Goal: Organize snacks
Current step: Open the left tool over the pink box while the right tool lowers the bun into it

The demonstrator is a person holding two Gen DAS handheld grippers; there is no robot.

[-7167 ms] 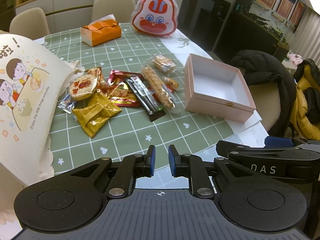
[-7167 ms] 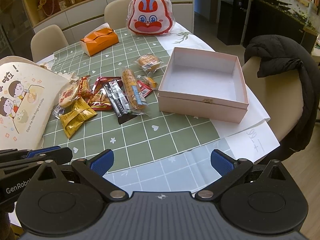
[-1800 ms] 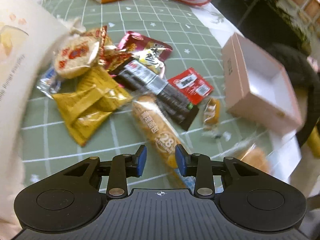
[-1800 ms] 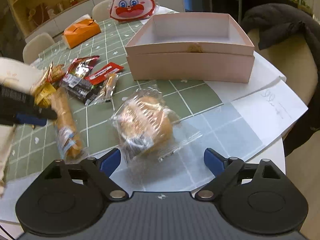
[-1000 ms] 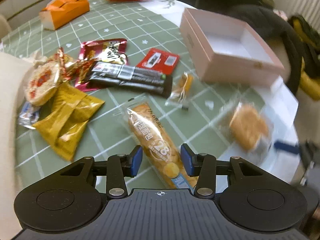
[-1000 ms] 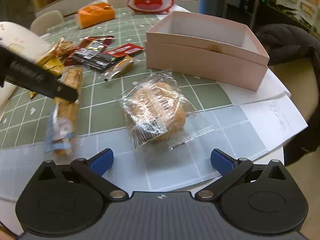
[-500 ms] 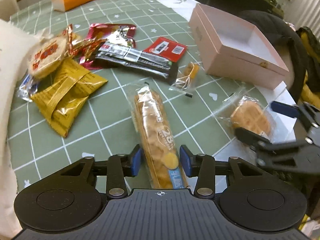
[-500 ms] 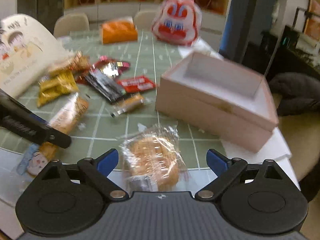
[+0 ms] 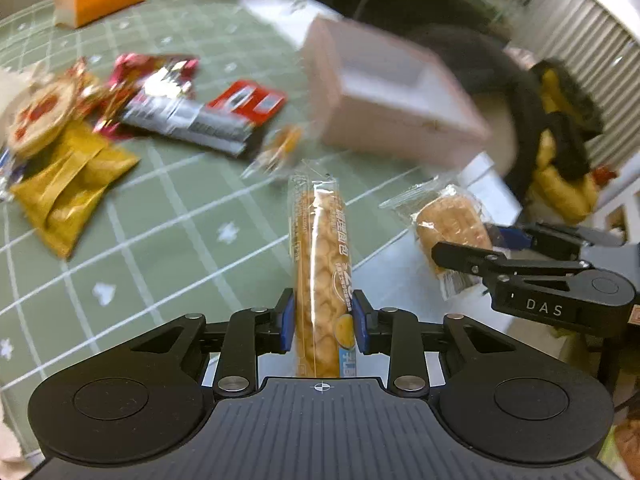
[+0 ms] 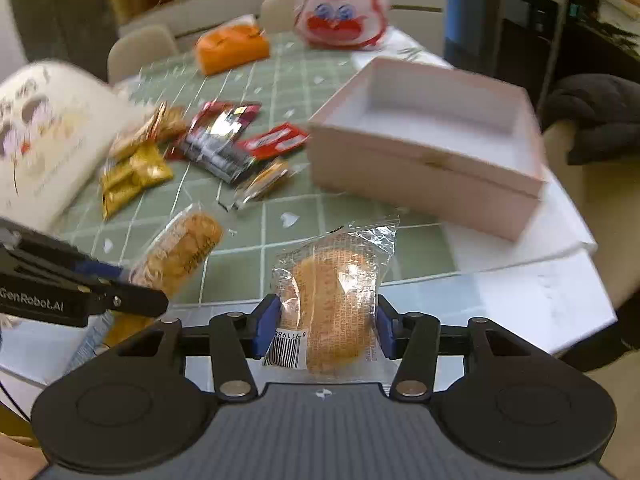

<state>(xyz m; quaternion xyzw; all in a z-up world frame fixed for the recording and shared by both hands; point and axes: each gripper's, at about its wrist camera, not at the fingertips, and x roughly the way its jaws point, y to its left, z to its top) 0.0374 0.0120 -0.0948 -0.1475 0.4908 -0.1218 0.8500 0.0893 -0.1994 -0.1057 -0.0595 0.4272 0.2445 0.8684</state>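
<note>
The open box sits right of the snack pile, tissue box behind.

Both tools are matte black plastic with ribbed bases, round discs, silver screws and blue finger pads. The left gripper reads "GenRobot.AI"; the right gripper reads "DAS".

Long clear-wrapped biscuit pack pinched between blue fingers, sticking forward. Round wrapped pastry clamped likewise. Open pink box ahead, loose snacks scattered left.
</note>
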